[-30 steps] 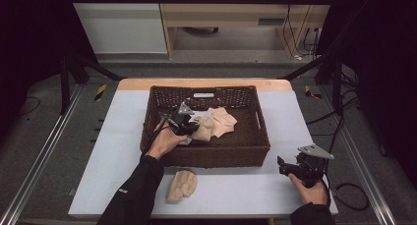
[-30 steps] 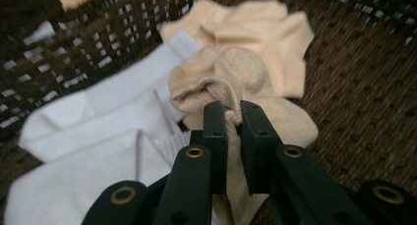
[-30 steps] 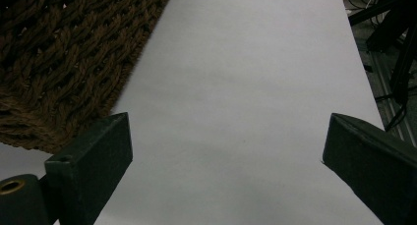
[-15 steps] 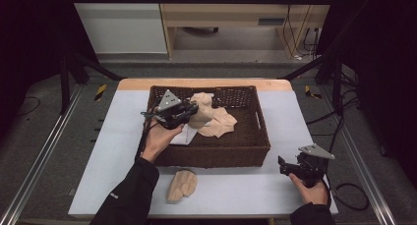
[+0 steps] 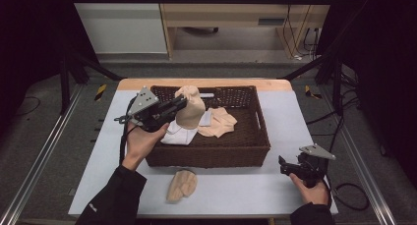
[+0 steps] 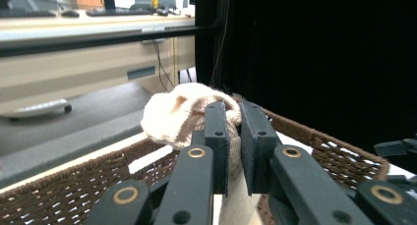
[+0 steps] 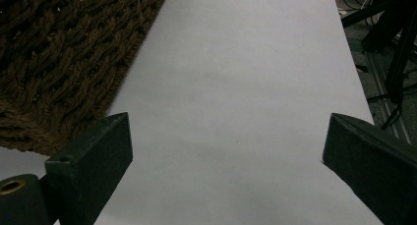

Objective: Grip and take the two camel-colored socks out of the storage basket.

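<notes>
A: Left tool (image 5: 183, 103)?
B: Lifted above the left part of the wicker basket (image 5: 246, 151), clamped on a beige sock (image 5: 191, 106). The sock hangs from the tips, clear of the basket floor. In the left gripper view the two black jaws are pressed together on the knit, top of the sock (image 6: 189, 114) bunched above them, basket rim (image 6: 324, 144) behind.

A: Left hand?
B: The left hand (image 5: 142, 140) grips the tool from below, dark sleeve coming in from the bottom edge.

A: What else is in the basket?
B: A white cloth (image 5: 179, 135) under the hanging sock, and another beige piece (image 5: 219, 123) lying flat near the middle, just beside the white one.

A: Right tool (image 5: 286, 165)?
B: Low at the counter's (image 5: 295, 112) right front corner, off the basket's right front corner, held in the right hand (image 5: 311, 188). Jaws spread wide apart, nothing between them; the right gripper view has bare white counter (image 7: 236, 87) between them and basket weave (image 7: 64, 58) at upper left.

A: Anything on the counter itself?
B: One more beige sock (image 5: 181, 184) lying flat in front of the basket, near the front edge, well apart from both tools
</notes>
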The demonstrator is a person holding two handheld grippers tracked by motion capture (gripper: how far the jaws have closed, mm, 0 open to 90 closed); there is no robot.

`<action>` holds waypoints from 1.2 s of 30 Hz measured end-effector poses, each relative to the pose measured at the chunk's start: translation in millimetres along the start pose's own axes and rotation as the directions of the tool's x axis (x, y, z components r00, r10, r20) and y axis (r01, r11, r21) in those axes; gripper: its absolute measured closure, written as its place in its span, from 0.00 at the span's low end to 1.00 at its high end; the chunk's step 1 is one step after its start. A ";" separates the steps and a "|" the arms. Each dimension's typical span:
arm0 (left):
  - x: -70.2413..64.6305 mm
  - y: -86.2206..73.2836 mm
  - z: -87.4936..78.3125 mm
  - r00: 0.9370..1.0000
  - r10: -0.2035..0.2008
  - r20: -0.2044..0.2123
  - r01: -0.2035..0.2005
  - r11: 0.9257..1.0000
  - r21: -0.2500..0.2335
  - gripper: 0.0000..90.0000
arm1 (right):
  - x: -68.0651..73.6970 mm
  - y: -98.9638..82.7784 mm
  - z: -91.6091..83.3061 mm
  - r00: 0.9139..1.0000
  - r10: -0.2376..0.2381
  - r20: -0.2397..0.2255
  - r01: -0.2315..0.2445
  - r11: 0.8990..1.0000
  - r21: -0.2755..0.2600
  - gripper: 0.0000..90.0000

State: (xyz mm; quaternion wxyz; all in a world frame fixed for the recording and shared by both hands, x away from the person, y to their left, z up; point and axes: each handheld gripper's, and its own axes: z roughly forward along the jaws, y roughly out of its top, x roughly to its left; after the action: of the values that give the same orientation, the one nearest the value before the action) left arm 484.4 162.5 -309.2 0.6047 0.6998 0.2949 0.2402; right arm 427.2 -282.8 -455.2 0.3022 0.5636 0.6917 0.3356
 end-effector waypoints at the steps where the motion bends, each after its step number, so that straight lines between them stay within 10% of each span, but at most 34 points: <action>1: -2.0 0.6 -3.8 1.000 -0.001 0.004 0.001 1.000 -0.005 0.92 | -0.1 0.0 -0.3 1.000 0.001 0.001 -0.001 1.000 -0.001 0.05; 16: -32.8 -4.2 -57.6 0.996 0.000 0.088 0.006 0.998 -0.068 0.92 | -0.5 -0.7 -1.5 1.000 0.004 0.004 -0.004 1.000 -0.001 0.05; 36: -72.4 -71.9 -72.7 0.983 0.005 0.184 -0.017 0.998 0.066 0.91 | -0.3 -1.9 -2.7 1.000 0.002 0.004 -0.002 1.000 -0.001 0.05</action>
State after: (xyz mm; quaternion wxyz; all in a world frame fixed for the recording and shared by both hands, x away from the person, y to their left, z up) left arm 373.8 169.6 -367.6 0.6040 0.7405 0.2420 0.1679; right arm 424.0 -283.7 -455.1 0.3036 0.5647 0.6905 0.3348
